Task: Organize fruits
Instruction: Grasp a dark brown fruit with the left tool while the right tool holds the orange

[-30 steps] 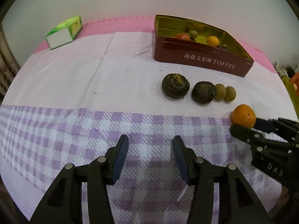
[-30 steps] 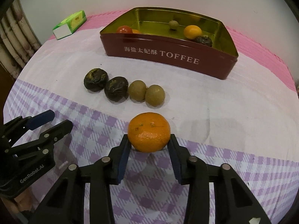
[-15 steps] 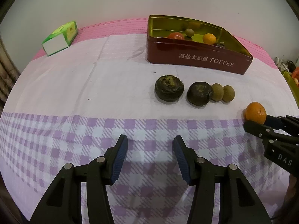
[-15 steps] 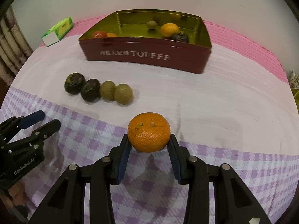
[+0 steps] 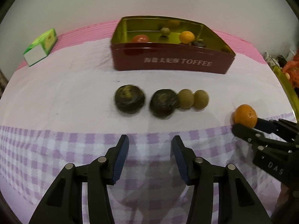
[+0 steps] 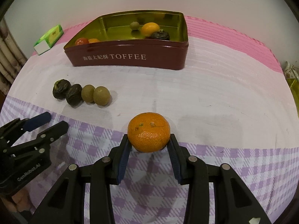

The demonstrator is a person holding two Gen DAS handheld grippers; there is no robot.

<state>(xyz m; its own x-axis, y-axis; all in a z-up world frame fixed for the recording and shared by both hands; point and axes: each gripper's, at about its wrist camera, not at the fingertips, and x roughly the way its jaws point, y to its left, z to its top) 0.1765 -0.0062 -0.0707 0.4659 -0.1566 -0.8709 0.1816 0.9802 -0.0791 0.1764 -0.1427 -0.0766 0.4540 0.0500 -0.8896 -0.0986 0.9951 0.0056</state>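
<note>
My right gripper (image 6: 149,145) is shut on an orange mandarin (image 6: 149,132) and holds it just above the tablecloth; it also shows at the right of the left wrist view (image 5: 245,116). A row of two dark wrinkled fruits (image 5: 129,101) (image 5: 163,103) and two small green-brown fruits (image 5: 185,98) (image 5: 201,99) lies on the cloth. A red TOFFEE tin (image 6: 130,57) behind holds several fruits, among them an orange one (image 6: 150,29) and a tomato (image 6: 81,41). My left gripper (image 5: 150,155) is open and empty, in front of the row.
A green and white carton (image 5: 41,46) lies at the back left on the pink cloth. A yellow-green rim (image 5: 287,91) and orange items (image 5: 292,72) sit off the table's right edge. Curtains (image 6: 7,56) hang at the left.
The right gripper has carried the mandarin to the right, away from the fruit row. The left gripper has shifted so the row and tin sit more central and closer.
</note>
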